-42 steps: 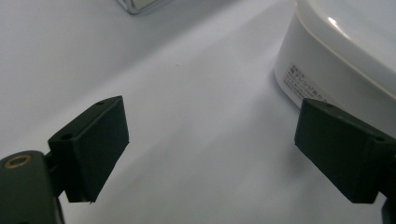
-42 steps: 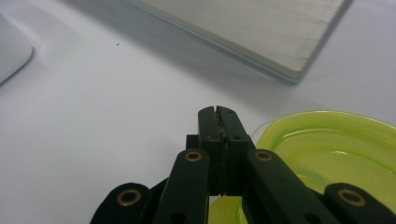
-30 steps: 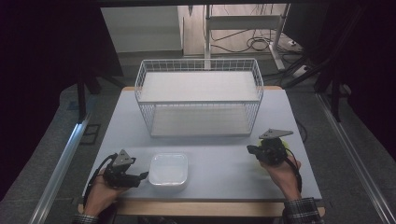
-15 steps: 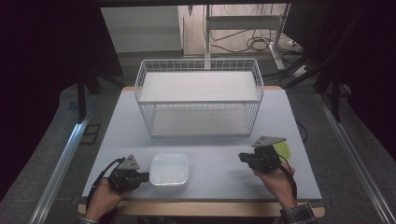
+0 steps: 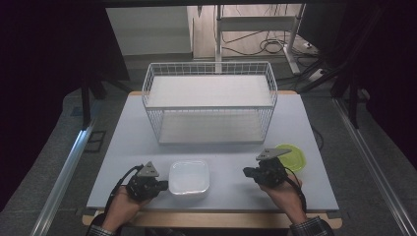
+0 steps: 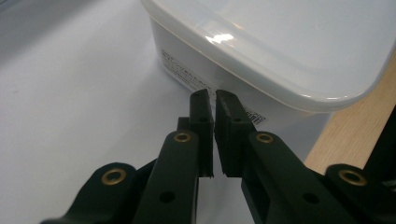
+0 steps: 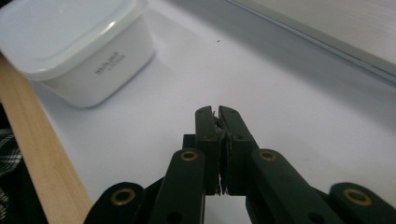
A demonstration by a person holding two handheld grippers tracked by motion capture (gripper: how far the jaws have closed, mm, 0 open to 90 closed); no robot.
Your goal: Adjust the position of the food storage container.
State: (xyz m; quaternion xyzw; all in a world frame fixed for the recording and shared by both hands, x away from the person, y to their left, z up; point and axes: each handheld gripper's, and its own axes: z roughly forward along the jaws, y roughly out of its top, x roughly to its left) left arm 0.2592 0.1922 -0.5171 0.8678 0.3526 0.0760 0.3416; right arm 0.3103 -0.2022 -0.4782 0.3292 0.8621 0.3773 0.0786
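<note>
A white lidded plastic container [image 5: 189, 177] sits near the table's front edge, between both hands. My left gripper [image 5: 163, 185] lies low on the table at its left side, jaws shut and empty, tips almost against the container's labelled wall [image 6: 205, 77]. My right gripper [image 5: 246, 172] rests on the table to the container's right, apart from it, jaws shut on nothing. In the right gripper view the container [image 7: 77, 49] lies ahead at upper left, beyond the right gripper [image 7: 217, 112].
A white wire basket [image 5: 210, 101] stands at the back middle of the grey table [image 5: 128, 142]. A yellow-green round lid or dish [image 5: 292, 156] lies just behind my right hand. The wooden table edge [image 7: 35, 154] runs close along the front.
Both hands drew back toward the front edge. The left gripper came up to the container's left side; the right gripper shifted left, uncovering the green dish.
</note>
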